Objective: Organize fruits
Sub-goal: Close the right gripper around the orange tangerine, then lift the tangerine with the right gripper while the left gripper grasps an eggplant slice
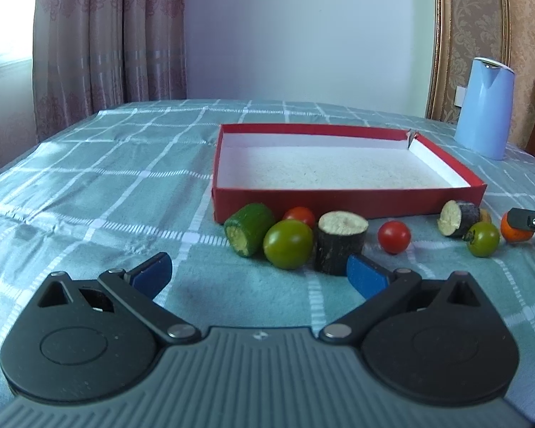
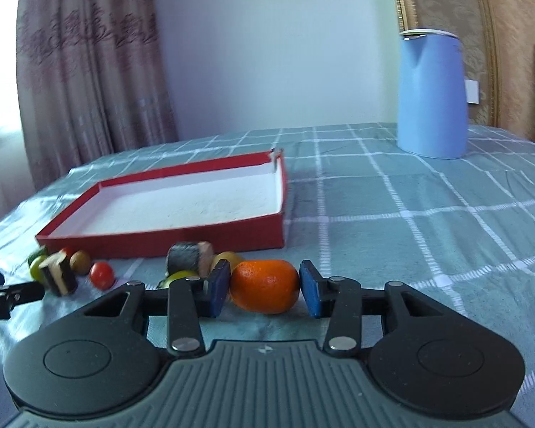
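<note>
Left gripper (image 1: 258,274) spread wide over the teal plaid tablecloth (image 1: 100,185), nothing between its blue pads; its right pad sits just in front of the dark-skinned cut vegetable chunk standing on end (image 1: 340,240).

Right gripper (image 2: 264,287) straddles the small round orange fruit (image 2: 264,286) — left pad looks to be touching it, right pad at most a sliver off; fruit rests on the cloth, contact unclear, so cannot tell if it is gripped.

Left wrist view: shallow red cardboard box with white lining (image 1: 303,199) at 12 o'clock, nothing in it. Row in front of its near wall, 10 to 3 o'clock:
- green cucumber-like cylinder lying on its side (image 1: 248,230)
- large green tomato (image 1: 288,243) touching the dark chunk, a red cherry tomato (image 1: 299,215) behind it
- second red cherry tomato (image 1: 394,237), on its own
- another dark cut chunk lying tilted (image 1: 458,218), small green tomato (image 1: 482,239) just beside it
- the orange fruit at 3 o'clock, partly behind the right gripper's finger

Light blue plastic kettle (image 2: 433,94) upright at 1 o'clock in right wrist view — well apart from the box.
</note>
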### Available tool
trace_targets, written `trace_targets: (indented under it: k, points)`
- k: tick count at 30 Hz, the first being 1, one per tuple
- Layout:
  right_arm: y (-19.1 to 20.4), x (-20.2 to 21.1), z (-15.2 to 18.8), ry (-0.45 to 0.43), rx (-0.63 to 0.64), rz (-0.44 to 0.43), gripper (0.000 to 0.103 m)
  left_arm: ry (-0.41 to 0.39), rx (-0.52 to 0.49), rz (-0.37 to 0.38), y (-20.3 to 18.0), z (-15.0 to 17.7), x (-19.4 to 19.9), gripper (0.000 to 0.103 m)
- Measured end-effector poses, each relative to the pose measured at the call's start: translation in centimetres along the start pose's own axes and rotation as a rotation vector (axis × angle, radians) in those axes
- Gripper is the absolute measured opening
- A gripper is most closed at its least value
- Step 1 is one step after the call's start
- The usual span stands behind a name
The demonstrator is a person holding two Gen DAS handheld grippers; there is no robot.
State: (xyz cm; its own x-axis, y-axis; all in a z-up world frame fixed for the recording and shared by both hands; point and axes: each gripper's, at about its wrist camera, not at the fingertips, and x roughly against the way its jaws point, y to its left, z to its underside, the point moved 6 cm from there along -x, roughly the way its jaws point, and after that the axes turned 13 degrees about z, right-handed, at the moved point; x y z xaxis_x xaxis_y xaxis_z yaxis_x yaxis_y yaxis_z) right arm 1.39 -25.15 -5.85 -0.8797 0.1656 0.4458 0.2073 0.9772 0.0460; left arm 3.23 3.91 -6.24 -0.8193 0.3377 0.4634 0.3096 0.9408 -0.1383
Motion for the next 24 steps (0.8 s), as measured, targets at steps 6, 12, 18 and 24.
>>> trace_targets:
  k: [6,12,18,24]
  points:
    - [-0.2,-0.5,0.1,0.028,-0.012,-0.016,0.042,-0.066,-0.067,0.069,-2.9,-1.3,0.4,0.103]
    - [-0.3,-0.5,0.1,0.035,-0.027,-0.027,0.042,-0.109,-0.208,0.089,-5.8,-2.1,-0.1,0.097]
    - [-0.6,-0.7,0.2,0.044,-0.046,-0.04,0.042,-0.064,-0.243,0.115,-6.5,-1.9,-1.6,0.086]
    - [-0.6,-0.8,0.2,0.05,-0.046,-0.045,0.042,-0.01,-0.295,0.176,-7.4,-0.8,-2.3,0.08]
